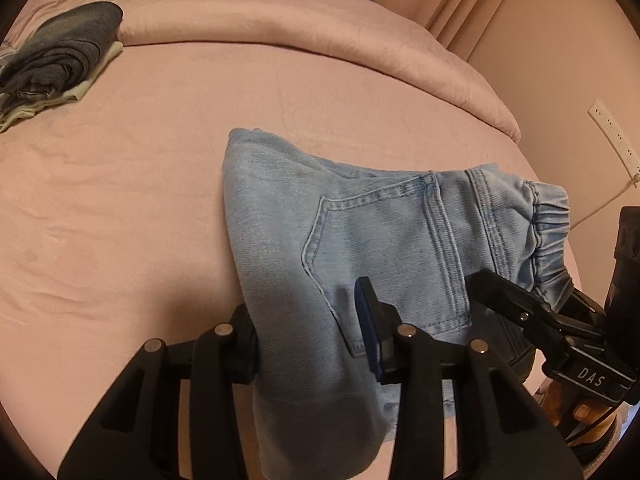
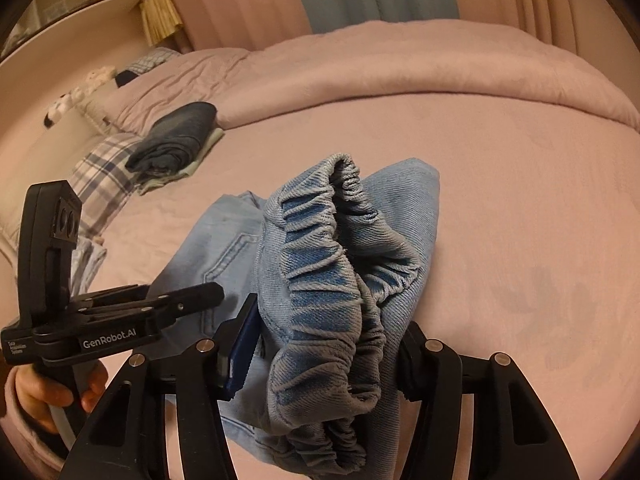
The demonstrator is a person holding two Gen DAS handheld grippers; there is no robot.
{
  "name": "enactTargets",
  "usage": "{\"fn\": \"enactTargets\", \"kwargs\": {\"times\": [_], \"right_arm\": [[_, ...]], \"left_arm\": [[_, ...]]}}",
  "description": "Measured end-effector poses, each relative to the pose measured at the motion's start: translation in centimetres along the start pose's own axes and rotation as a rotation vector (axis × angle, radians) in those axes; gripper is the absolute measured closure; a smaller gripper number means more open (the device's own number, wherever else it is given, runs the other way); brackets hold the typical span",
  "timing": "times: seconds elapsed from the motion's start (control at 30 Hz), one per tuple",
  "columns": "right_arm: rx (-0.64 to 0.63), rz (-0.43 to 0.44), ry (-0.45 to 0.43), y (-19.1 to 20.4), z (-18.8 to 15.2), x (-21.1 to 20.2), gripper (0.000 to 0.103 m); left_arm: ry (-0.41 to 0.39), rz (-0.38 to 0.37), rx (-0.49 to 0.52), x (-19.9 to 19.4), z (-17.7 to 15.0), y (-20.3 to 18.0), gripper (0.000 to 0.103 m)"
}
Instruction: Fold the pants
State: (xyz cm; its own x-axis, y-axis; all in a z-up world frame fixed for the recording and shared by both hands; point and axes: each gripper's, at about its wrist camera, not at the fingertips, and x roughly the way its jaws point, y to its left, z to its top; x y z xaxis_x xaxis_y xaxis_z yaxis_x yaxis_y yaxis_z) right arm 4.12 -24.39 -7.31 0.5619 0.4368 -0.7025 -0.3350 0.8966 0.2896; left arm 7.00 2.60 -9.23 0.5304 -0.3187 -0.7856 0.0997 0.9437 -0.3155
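Jeans (image 1: pixel 360 248) lie bunched on the bed (image 1: pixel 120 220), already doubled into a short bundle, pocket up. Left gripper (image 1: pixel 312 336) is clamped on the fabric by the pocket; right gripper (image 2: pixel 320 356) pinches the elastic waistband. Judgement: late stage, with a final fold and flattening left.

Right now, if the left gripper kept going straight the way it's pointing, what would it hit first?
The light blue pants. The left gripper already has that denim between its fingers, so it would only push further into the fabric, then probably reach the pink bed beyond.
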Motion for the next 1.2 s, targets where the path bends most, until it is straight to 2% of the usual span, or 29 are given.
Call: {"fn": "enactTargets", "kwargs": {"times": [0.4,1.2], "right_arm": [[-0.044,0.005,-0.046,1.3,1.6,-0.3,0.044],[-0.08,0.015,-0.098,1.4,6.1,2.1,0.044]], "left_arm": [[-0.042,0.014,0.013,-1.1,1.7,0.5,0.065],[-0.089,0.064,0.042,0.4,8.5,2.0,0.065]]}}
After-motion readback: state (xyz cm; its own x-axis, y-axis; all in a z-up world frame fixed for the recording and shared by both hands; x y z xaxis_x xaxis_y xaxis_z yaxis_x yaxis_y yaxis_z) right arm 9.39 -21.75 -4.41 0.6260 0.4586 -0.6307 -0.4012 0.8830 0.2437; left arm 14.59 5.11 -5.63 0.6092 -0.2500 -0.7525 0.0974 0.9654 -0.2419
